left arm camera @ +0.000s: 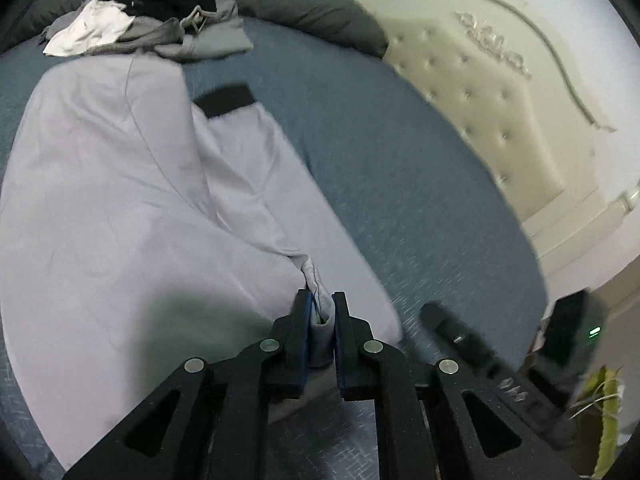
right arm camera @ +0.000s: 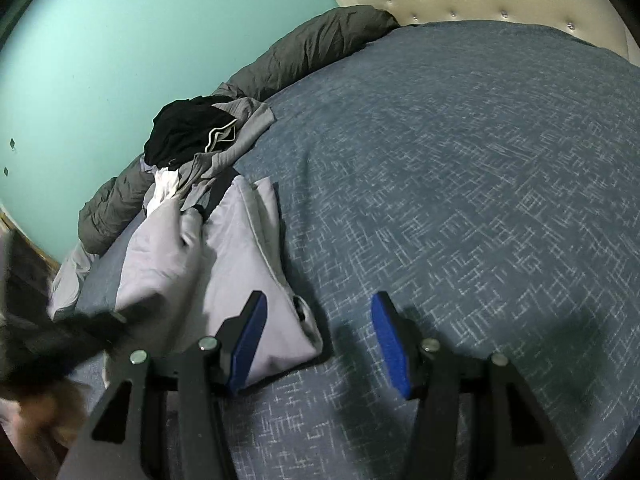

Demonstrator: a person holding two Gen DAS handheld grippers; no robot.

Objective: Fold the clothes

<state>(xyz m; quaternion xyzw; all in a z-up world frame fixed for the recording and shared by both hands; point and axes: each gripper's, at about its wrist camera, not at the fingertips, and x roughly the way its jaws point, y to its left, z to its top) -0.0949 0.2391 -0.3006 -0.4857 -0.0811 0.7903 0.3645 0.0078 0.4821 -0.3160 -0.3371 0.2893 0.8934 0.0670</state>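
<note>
A pale lavender garment [left arm camera: 120, 200] with a black cuff [left arm camera: 226, 100] lies spread on the blue bedspread [left arm camera: 392, 168]. My left gripper [left arm camera: 322, 308] is shut on a bunched fold of its fabric at the near edge. In the right wrist view the same lavender garment [right arm camera: 224, 256] lies folded over on itself at the left. My right gripper [right arm camera: 318, 328] hangs open just above the bed, its left finger over the garment's near corner and nothing between the pads. The right gripper [left arm camera: 472, 336] also shows blurred at the lower right of the left wrist view.
A pile of clothes [left arm camera: 156, 8], black, grey and white, sits at the far side of the bed, seen also as the pile [right arm camera: 200, 140]. A dark grey rolled duvet [right arm camera: 312, 44] lines the teal wall. A cream tufted headboard [left arm camera: 480, 92] stands to the right.
</note>
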